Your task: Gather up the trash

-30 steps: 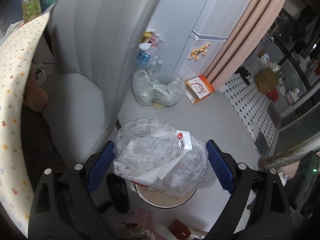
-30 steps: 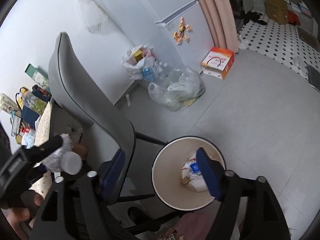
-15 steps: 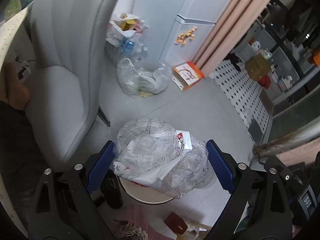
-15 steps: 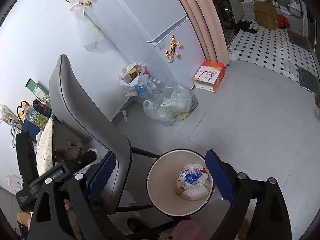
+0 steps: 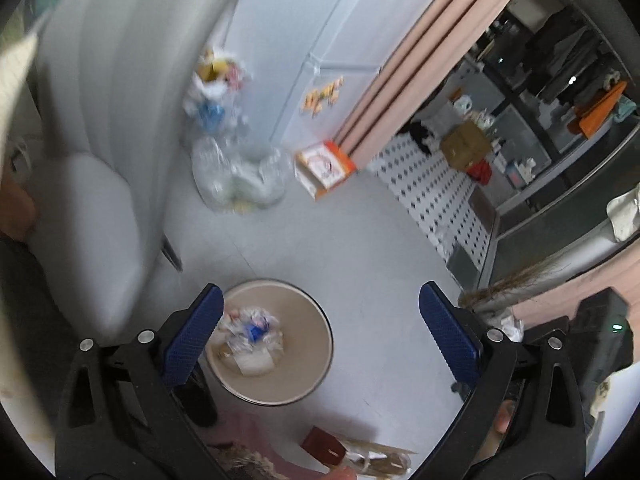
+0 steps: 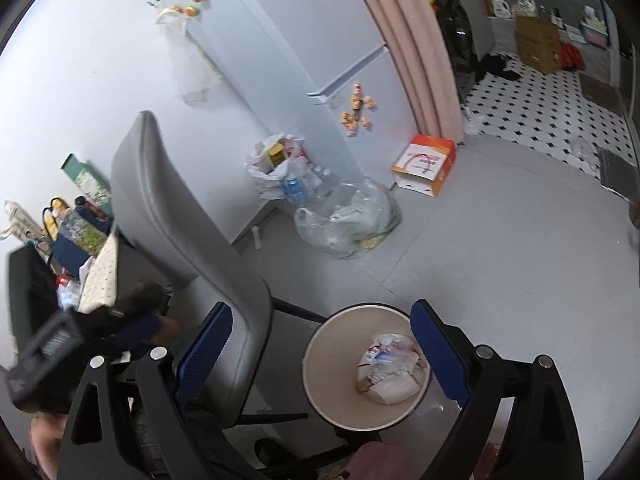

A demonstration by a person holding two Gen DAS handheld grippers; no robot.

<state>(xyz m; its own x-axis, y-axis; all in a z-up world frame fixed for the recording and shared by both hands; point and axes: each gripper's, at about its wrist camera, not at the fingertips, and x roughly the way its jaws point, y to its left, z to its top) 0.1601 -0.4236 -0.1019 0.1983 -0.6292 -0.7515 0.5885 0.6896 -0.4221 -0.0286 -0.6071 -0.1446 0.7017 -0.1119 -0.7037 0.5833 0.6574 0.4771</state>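
The crumpled trash (image 5: 250, 338) lies at the bottom of one round cream bin (image 5: 316, 344) on the floor, below and ahead of both tools. The left gripper (image 5: 320, 320) tilts down over the bin, its jaws having just been opening, now spread wide with nothing between them. The right gripper (image 6: 320, 344) also tilts down, jaws spread and bare, having just been opening; the bin sits by its right finger. One grey chair (image 6: 188, 216) stands left of it. Beyond lie two plastic bags (image 6: 348, 216) and one orange box (image 6: 426, 168).
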